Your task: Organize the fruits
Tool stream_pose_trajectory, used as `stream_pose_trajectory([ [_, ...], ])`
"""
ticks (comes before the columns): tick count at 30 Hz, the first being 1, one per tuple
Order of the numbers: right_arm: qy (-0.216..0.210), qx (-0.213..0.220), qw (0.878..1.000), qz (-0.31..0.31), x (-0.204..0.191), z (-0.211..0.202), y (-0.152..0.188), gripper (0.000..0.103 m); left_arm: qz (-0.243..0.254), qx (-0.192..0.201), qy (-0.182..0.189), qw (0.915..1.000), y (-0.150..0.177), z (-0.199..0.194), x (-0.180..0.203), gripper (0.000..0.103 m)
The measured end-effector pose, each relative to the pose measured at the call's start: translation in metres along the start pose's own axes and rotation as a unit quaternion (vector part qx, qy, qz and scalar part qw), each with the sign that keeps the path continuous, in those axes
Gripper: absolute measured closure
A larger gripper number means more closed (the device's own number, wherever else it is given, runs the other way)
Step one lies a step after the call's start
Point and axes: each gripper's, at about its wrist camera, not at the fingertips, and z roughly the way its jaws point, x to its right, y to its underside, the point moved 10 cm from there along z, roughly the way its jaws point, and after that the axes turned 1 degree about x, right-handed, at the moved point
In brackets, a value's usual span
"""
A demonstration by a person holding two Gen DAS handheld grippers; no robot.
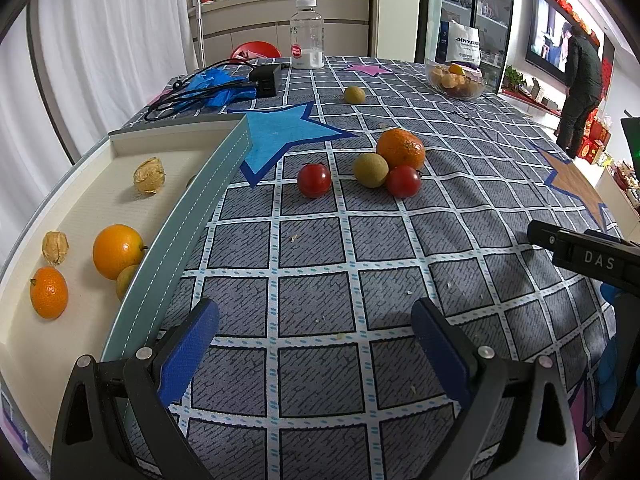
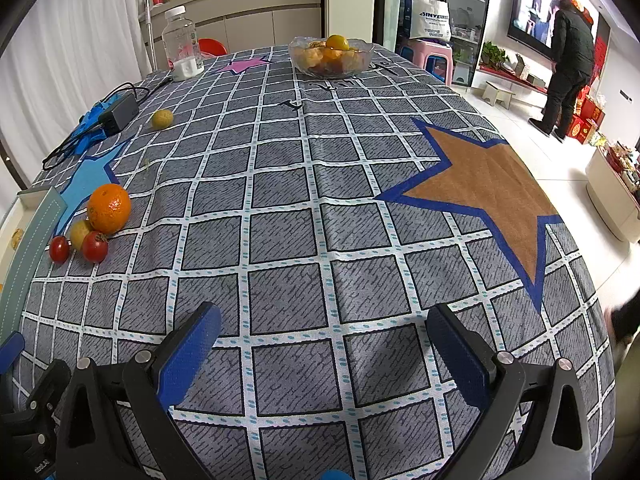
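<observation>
Fruits: 5 in tray [image 1: 176, 216], 5 loose on table [image 1: 320, 280] (bowl aside); both grippers [image 1: 316, 344] [image 2: 324, 348] wide open, empty.

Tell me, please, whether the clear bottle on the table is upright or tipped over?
Upright: the bottle stands on its base, white cap on top, a little white content at the bottom.

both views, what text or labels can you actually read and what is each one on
"DAS": white letters on the black body of the right gripper, seen in the left wrist view.
"SINVE...": blue print on the white bag at the room's far side; the ending and the smaller lines under it are blurred.
Bottle: red round label, print too small to read.
</observation>
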Motion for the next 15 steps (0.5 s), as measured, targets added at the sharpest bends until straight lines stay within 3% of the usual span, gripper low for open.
stream_pose_trajectory([
  [10,0.000,0.000,1.000,0.000,0.000,0.000,0.000,0.000,0.003,-0.014,0.034,0.9993,-0.002,-0.001,0.004,0.005],
  [15,0.000,0.000,1.000,0.000,0.001,0.000,0.000,0.000,0.018,0.015,0.019,0.9995,-0.028,-0.017,0.003,0.005],
])
